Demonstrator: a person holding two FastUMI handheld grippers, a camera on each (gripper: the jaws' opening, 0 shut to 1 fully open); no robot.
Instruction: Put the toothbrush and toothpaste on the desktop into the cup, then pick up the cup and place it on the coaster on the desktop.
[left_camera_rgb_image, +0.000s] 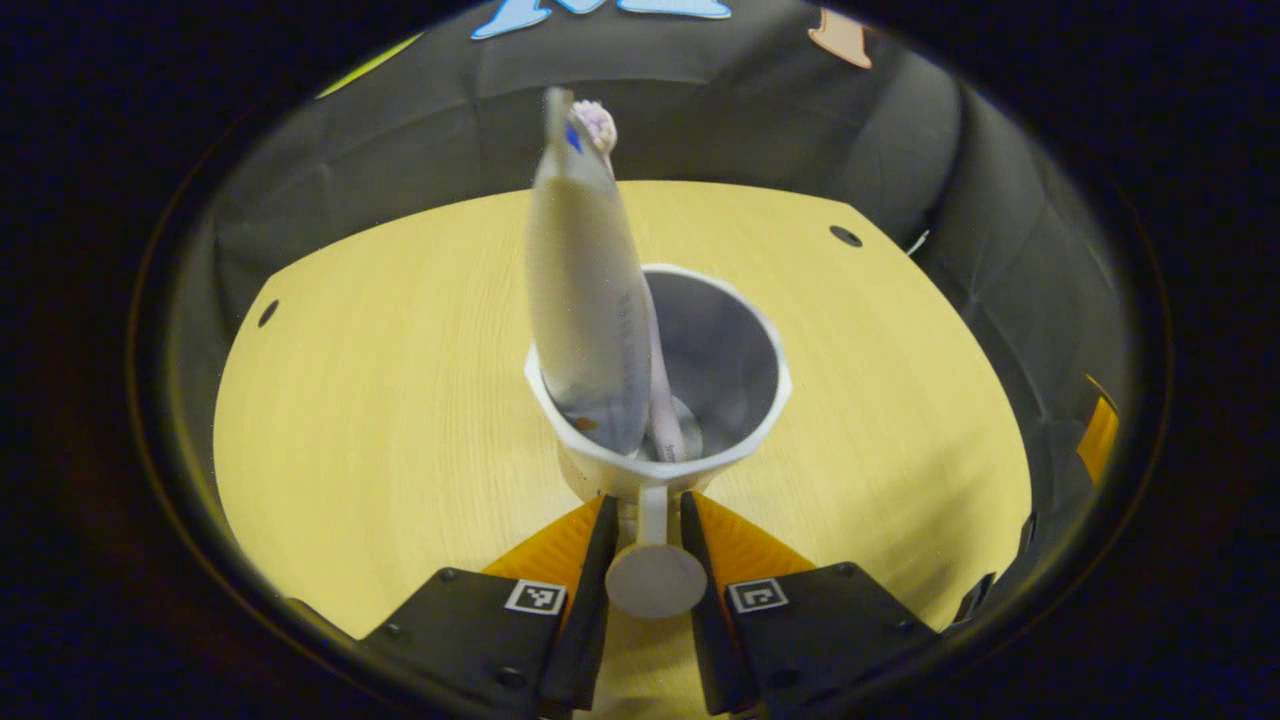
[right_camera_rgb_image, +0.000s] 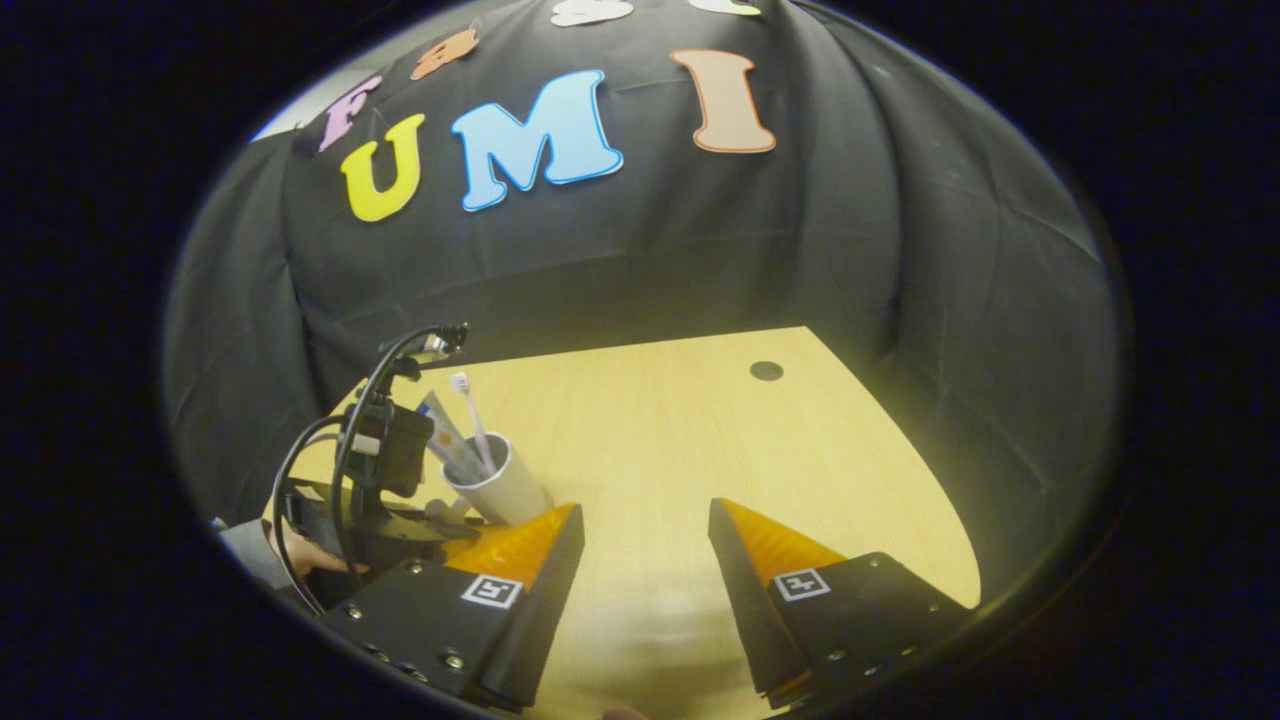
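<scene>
Left gripper (left_camera_rgb_image: 645, 520) jaws clamp the cup (left_camera_rgb_image: 660, 400) handle to carry it; right gripper (right_camera_rgb_image: 640, 540) jaws wide, idle.

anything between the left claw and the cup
No. The left claw has its fingers on either side of the cup's handle, with the toothpaste and toothbrush already in the cup.
</scene>
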